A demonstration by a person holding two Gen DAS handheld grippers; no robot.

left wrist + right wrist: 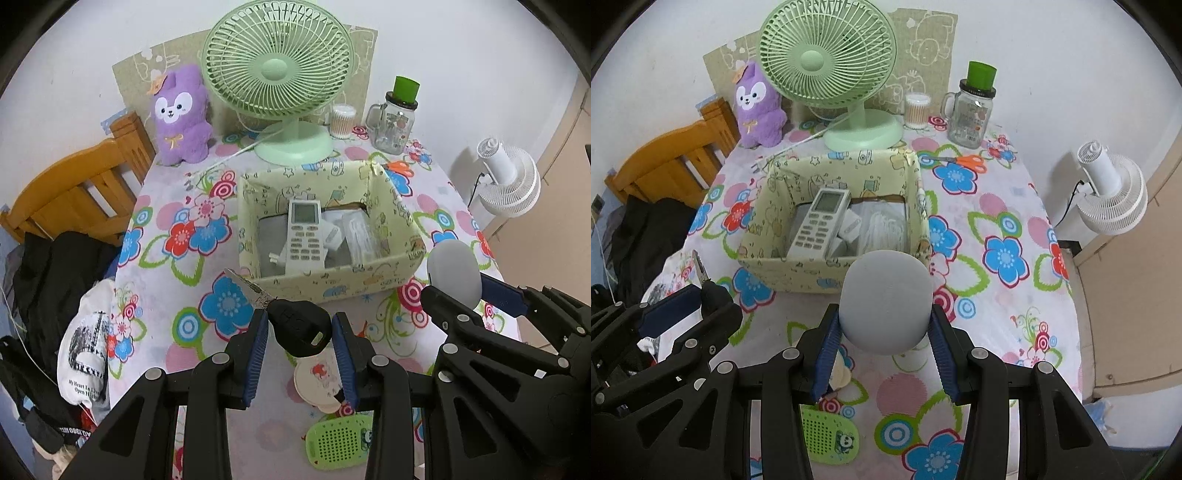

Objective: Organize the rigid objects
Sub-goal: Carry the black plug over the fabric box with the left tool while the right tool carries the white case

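Note:
My left gripper (pixel 300 320) is shut on a black key (pixel 299 328), whose metal blade sticks out to the upper left, above the flowered tablecloth. My right gripper (pixel 884 317) is shut on a grey rounded egg-shaped object (pixel 886 295), held just in front of the cardboard box (pixel 783 273). The pale yellow patterned box (pixel 332 284) stands mid-table and holds a white remote (pixel 304 232), white adapters and a clear packet. In the left wrist view the grey object (pixel 452 269) shows at the right. The key (pixel 714 295) also shows at the left of the right wrist view.
A green desk fan (pixel 277 74), a purple plush (pixel 181 114), a swab tub (pixel 341 122) and a glass jar with a green lid (pixel 397 122) line the back. Orange scissors (pixel 964 160), round cards (pixel 317 376) and a green perforated pad (pixel 340 443) lie on the table. A wooden chair with clothes (pixel 74 199) stands left, a white fan (pixel 509 181) right.

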